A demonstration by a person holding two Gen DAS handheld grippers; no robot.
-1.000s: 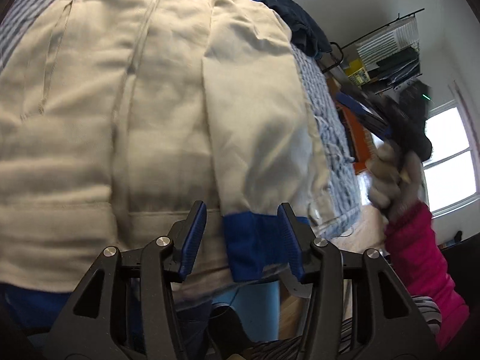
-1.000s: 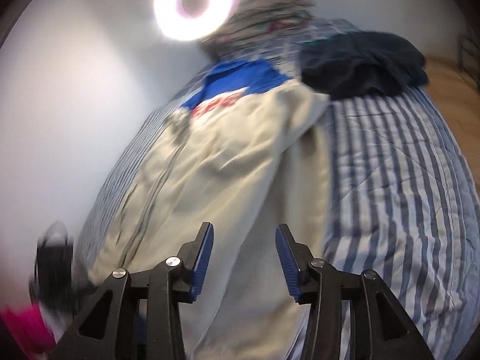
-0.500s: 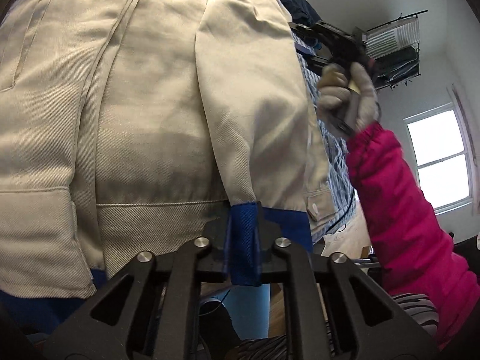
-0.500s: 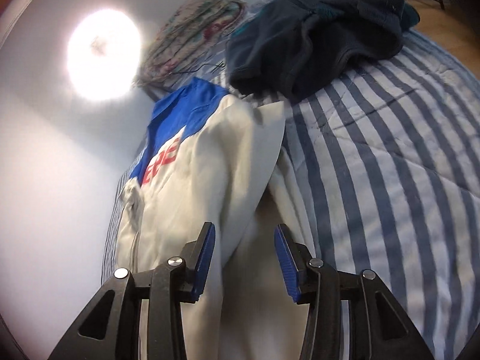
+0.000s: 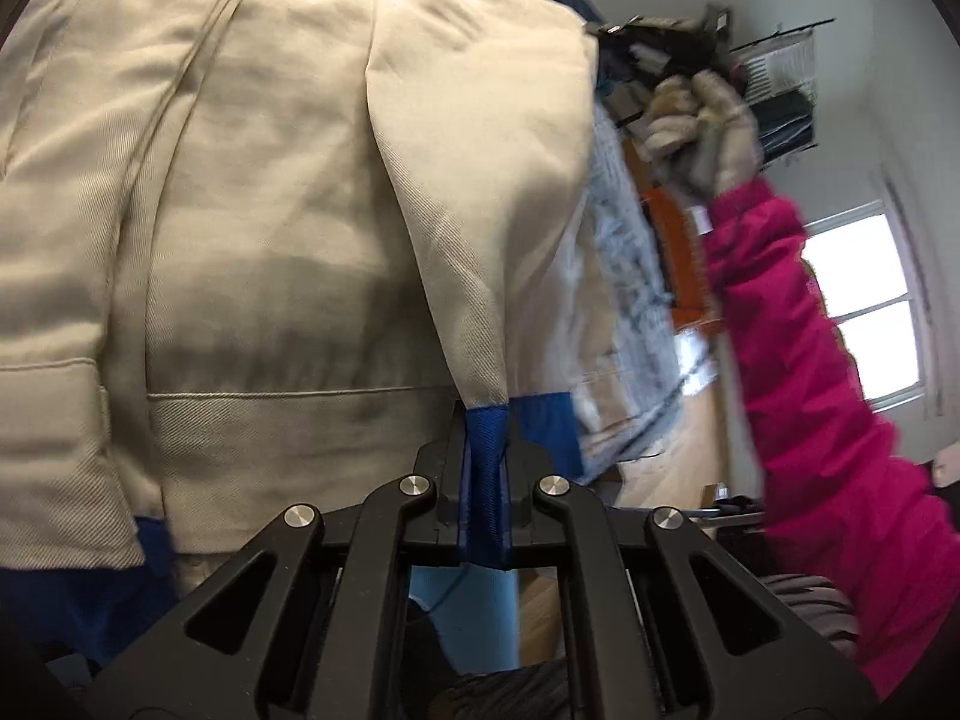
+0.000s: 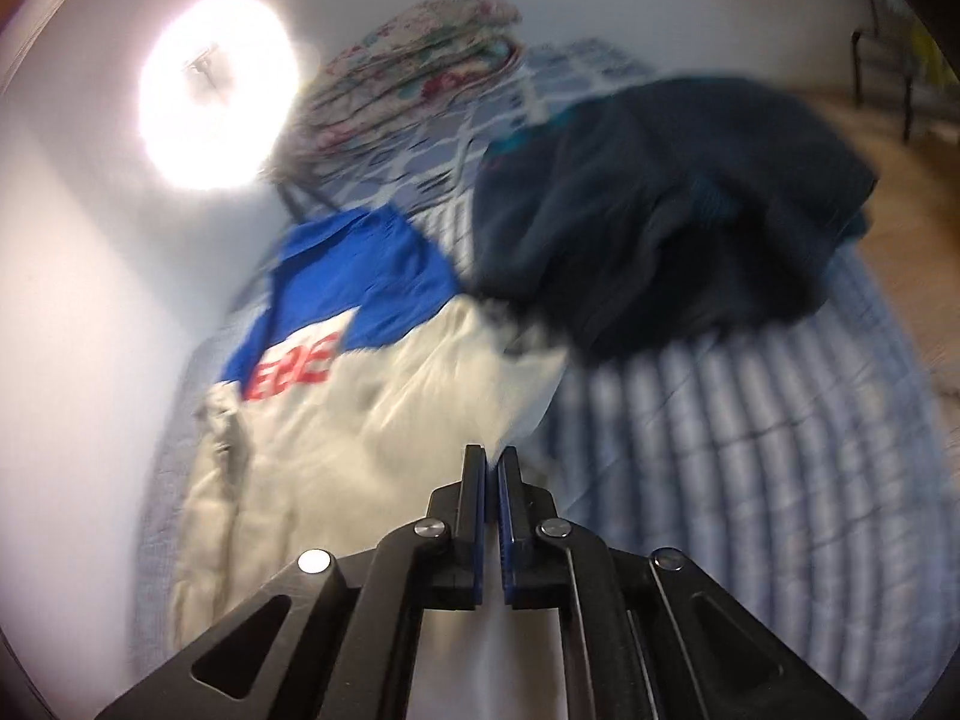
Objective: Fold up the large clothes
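1. The jacket (image 5: pixel 258 228), cream with a blue yoke and red letters, lies spread on the bed (image 6: pixel 750 480), its front up; in the right wrist view the jacket (image 6: pixel 360 432) runs from the blue collar end at the far side down toward the camera.
2. Its sleeve (image 5: pixel 480 192) is laid along the body, ending in a blue cuff (image 5: pixel 483 456).
3. The left gripper (image 5: pixel 485 468) is clamped on that cuff: the blue cloth stands pinched between the closed jaws, with the cream sleeve fanning out above them.
4. The right gripper (image 6: pixel 492 480) has its jaws drawn close together at the jacket's right edge, where cream cloth meets them; motion blur hides whether cloth is actually caught, so I cannot tell.
5. In the left wrist view the right hand (image 5: pixel 702 126), gloved and in a pink sleeve, holds its tool over the jacket's far edge.
6. A dark garment (image 6: pixel 660 228) lies heaped on the striped cover just beyond the jacket's shoulder.
7. A folded floral quilt (image 6: pixel 414 54) sits at the head of the bed.
8. A lamp (image 6: pixel 216 90) glares on the wall; a window (image 5: pixel 864 300) shows at right.
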